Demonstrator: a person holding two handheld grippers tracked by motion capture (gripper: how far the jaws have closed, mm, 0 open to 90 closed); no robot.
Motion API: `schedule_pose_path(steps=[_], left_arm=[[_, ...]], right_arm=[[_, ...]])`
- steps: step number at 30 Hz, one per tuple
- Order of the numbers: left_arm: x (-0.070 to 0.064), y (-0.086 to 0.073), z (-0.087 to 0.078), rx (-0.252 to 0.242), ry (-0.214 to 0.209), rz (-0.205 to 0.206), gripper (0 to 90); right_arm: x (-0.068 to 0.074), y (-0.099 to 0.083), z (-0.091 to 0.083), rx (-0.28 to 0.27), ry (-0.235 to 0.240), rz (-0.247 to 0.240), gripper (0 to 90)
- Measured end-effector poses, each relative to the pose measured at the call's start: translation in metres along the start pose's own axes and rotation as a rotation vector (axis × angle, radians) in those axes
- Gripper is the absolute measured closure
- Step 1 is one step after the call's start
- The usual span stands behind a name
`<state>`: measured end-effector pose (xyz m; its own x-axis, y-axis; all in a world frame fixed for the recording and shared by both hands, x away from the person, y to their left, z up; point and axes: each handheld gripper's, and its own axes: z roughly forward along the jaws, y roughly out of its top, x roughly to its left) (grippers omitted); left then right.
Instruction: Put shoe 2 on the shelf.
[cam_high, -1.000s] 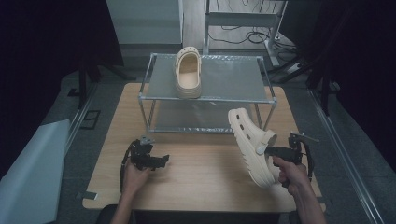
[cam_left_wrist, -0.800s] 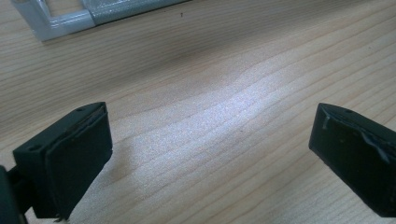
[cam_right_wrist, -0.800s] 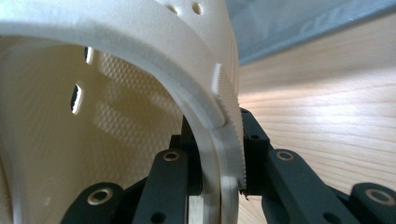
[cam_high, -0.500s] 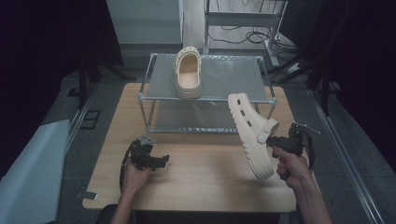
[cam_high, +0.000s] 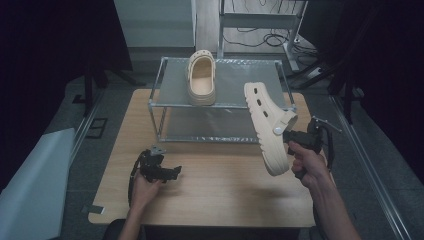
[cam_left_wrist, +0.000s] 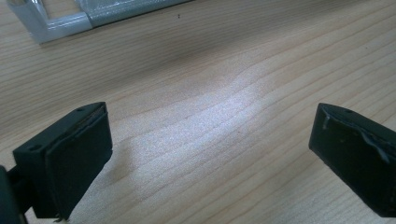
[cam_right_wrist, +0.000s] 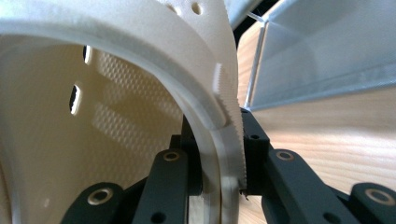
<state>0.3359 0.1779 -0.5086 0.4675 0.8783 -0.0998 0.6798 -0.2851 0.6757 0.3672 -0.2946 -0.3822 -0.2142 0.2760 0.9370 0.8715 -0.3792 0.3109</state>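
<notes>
Aloft, cream clog (cam_high: 267, 125) pinched by right gripper (cam_high: 292, 136), left gripper (cam_high: 172, 172) agape.

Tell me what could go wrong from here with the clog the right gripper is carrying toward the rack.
1. The right gripper pinches only the thin side wall of the held clog, which hangs tilted on its side above the table; it could twist or slip out.
2. The clog's toe is close to the front rail of the metal rack and might knock it on the way up.
3. The other clog already sits on the top shelf, so a careless placement could bump it.
</notes>
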Motion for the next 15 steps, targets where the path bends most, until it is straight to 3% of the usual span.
schedule_pose_path(steps=[2, 15], left_arm=[[0.0, 0.0, 0.001, 0.003, -0.002, 0.002, 0.0], [0.0, 0.0, 0.0, 0.001, -0.003, 0.005, 0.0]], right_arm=[[0.002, 0.006, 0.005, -0.004, 0.019, 0.029, 76.9], [0.021, 0.039, 0.026, -0.072, -0.033, 0.046, 76.8]])
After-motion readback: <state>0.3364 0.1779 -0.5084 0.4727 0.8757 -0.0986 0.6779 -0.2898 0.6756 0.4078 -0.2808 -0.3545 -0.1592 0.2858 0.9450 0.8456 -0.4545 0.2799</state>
